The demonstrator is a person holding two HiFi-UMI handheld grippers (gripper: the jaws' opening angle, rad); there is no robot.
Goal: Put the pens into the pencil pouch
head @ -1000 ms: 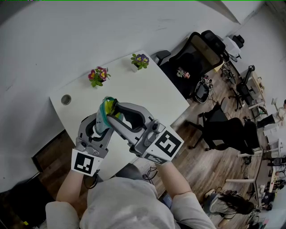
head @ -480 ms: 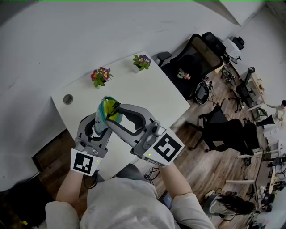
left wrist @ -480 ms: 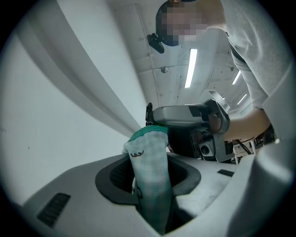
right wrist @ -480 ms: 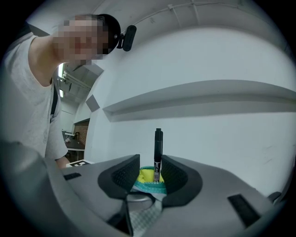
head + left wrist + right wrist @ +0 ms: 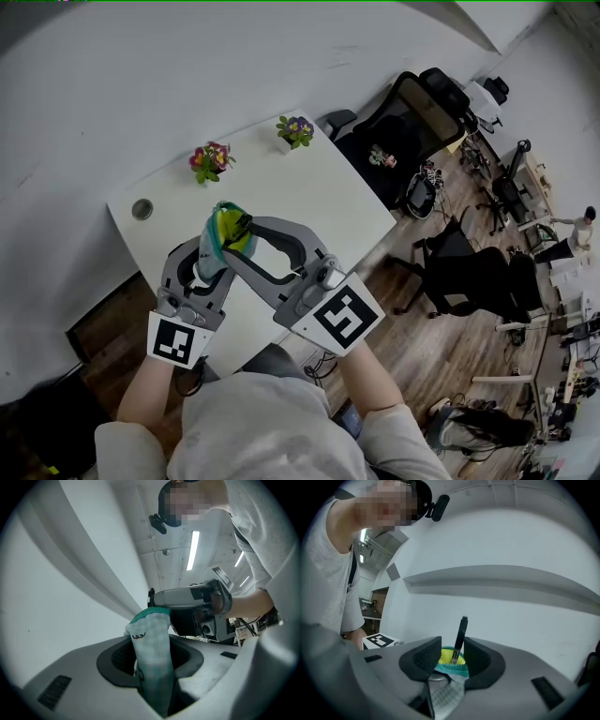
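Observation:
A pencil pouch [image 5: 223,231] of pale checked cloth, with a teal rim and yellow lining, is held up over the white table [image 5: 309,187]. My left gripper [image 5: 210,255] is shut on the pouch's [image 5: 152,653] lower part. My right gripper [image 5: 240,225] reaches the pouch's mouth from the right, its jaws opening. A dark pen [image 5: 461,632] stands upright between those jaws, its lower end inside the pouch's [image 5: 449,668] open mouth. The right pads no longer press on it. In the left gripper view, the right gripper's body [image 5: 192,597] hangs just behind the pouch's top.
Two small pots of flowers [image 5: 210,157] [image 5: 295,128] stand at the table's far edge, and a round cable hole [image 5: 142,209] lies at its left. Black office chairs [image 5: 412,103] [image 5: 469,272] stand on the wooden floor to the right. A white wall lies beyond the table.
The right gripper has rolled about its own axis, so its marker cube now sits turned. Both hands and the pouch stay in the same place.

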